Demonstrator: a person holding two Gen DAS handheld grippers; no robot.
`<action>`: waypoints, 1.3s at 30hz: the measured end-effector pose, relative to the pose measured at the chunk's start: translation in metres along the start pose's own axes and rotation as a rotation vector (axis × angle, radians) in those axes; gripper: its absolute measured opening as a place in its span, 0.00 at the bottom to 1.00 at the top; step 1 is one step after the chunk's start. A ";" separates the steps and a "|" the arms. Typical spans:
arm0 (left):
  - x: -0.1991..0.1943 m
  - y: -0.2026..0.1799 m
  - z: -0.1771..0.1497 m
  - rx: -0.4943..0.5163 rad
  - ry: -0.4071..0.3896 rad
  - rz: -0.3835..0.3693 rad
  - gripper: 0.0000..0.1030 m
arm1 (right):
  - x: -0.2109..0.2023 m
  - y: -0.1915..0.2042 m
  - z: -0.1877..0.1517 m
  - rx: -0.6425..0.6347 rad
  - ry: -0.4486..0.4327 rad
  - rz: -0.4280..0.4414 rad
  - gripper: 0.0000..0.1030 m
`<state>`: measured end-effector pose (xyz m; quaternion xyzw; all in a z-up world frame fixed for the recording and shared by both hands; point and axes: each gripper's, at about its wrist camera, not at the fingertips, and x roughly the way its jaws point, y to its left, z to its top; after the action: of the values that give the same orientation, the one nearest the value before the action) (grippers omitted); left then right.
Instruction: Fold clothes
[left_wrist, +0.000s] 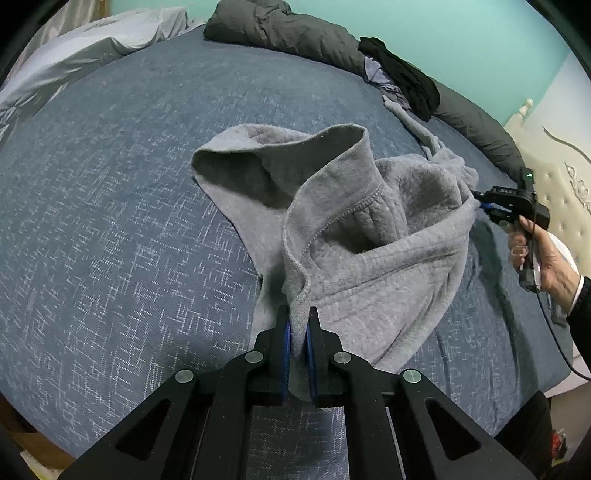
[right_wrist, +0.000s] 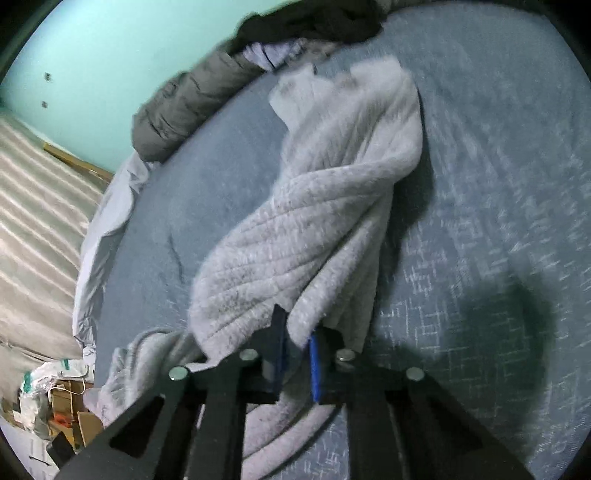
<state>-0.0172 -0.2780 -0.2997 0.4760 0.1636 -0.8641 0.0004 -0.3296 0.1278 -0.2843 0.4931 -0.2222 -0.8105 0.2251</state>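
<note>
A grey fleece hoodie (left_wrist: 354, 229) hangs lifted over the blue bed cover (left_wrist: 110, 206), its hood open toward the left and its fleecy inside showing. My left gripper (left_wrist: 299, 325) is shut on an edge of the garment at the bottom centre. At the right a hand holds my right gripper (left_wrist: 480, 201), which pinches the hoodie's far side. In the right wrist view the hoodie (right_wrist: 317, 199) stretches away twisted, and the right gripper (right_wrist: 297, 343) is shut on its fabric. The image there is blurred by motion.
A dark grey duvet (left_wrist: 280, 29) lies along the far edge by the teal wall, with black and lilac clothes (left_wrist: 402, 77) on it. A pale pillow (left_wrist: 74, 59) is at far left. A cream headboard (left_wrist: 554, 162) stands at right. Boxes and bags (right_wrist: 55, 398) sit beside the bed.
</note>
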 end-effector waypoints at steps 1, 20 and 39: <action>-0.002 0.000 0.002 -0.001 -0.010 -0.002 0.07 | -0.009 0.004 0.001 -0.021 -0.013 0.009 0.08; -0.060 -0.071 0.113 0.118 -0.224 -0.099 0.06 | -0.245 0.049 0.044 -0.160 -0.323 -0.053 0.06; -0.133 -0.134 0.197 0.250 -0.458 0.006 0.04 | -0.314 0.044 0.029 -0.254 -0.365 -0.061 0.06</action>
<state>-0.1278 -0.2280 -0.0552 0.2646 0.0499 -0.9629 -0.0190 -0.2196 0.2796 -0.0276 0.3123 -0.1404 -0.9143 0.2165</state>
